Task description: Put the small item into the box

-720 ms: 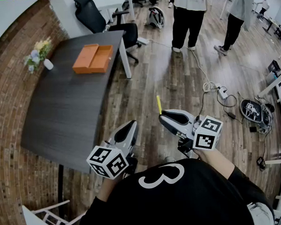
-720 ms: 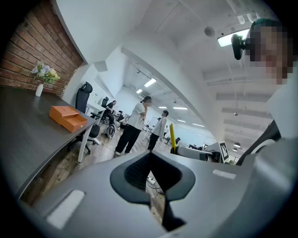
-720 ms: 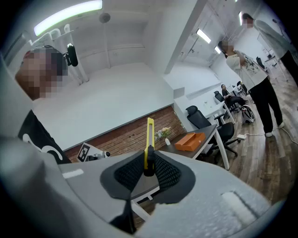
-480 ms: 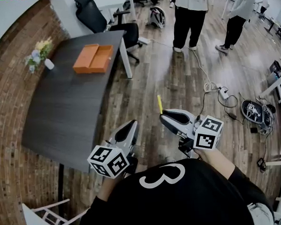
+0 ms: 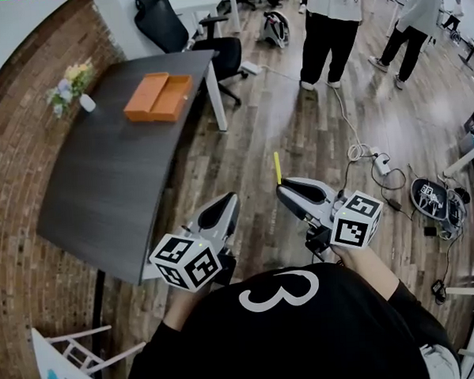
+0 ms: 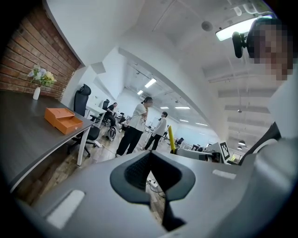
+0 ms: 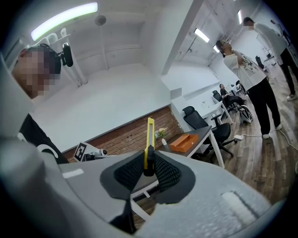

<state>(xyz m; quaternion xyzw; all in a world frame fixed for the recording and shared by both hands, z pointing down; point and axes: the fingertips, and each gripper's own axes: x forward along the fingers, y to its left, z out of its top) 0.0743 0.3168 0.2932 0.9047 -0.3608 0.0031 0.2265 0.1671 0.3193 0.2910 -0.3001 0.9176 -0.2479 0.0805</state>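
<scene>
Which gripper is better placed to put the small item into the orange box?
Right: the right gripper clamps the slim yellow plastic cutter, while the left gripper is shut and empty. The open orange box lies far ahead on the dark table.

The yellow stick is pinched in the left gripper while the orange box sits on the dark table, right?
Wrong side: the right gripper view shows the yellow stick pinched in the right gripper. The orange box does sit on the dark table.
</scene>
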